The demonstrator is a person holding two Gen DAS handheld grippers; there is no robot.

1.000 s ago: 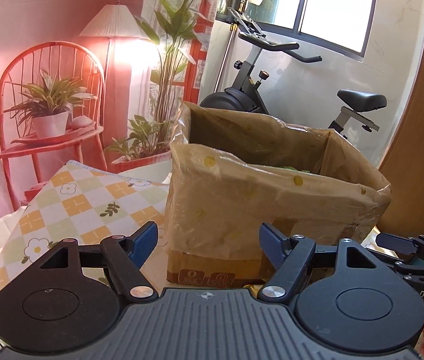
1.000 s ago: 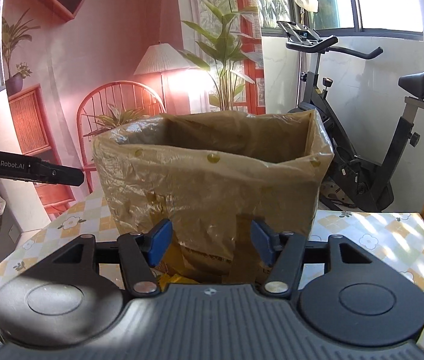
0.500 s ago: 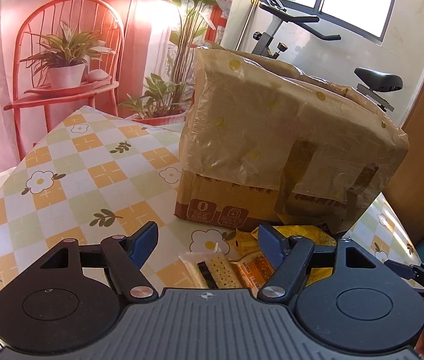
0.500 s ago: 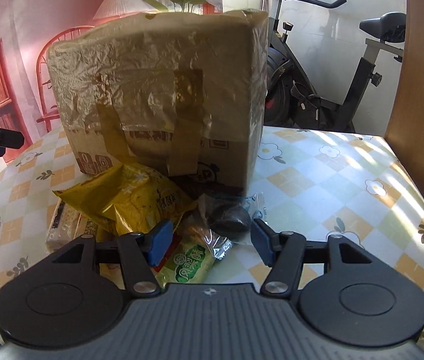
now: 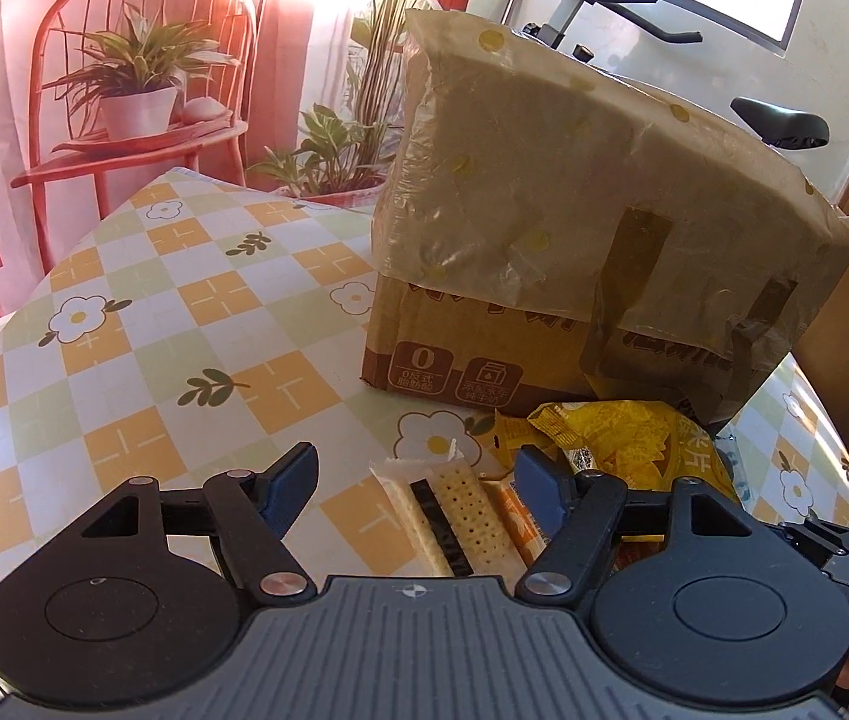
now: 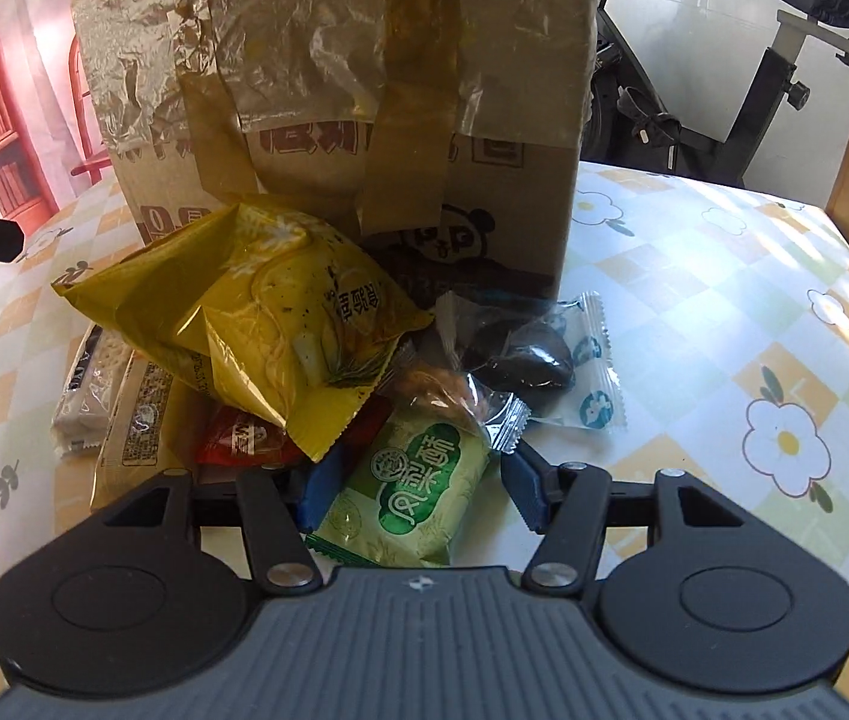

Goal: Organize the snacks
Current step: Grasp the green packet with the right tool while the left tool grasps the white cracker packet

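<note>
So: cardboard box [image 6: 334, 120] 1 | yellow bag [image 6: 280, 324] 1 | green packet [image 6: 412, 480] 1

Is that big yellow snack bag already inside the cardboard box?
No, the yellow bag lies outside on the table, leaning on other snacks just in front of the cardboard box.

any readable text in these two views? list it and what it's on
"0" in a rounded square, with small print under it too blurred to read: cardboard box, low on its side.
"凤梨酥": green packet between the right gripper fingers.
Large dark lettering on the box front under the plastic liner: covered, unreadable.
Print on the yellow bag, the red packet and the cracker pack: too small or blurred.
</note>
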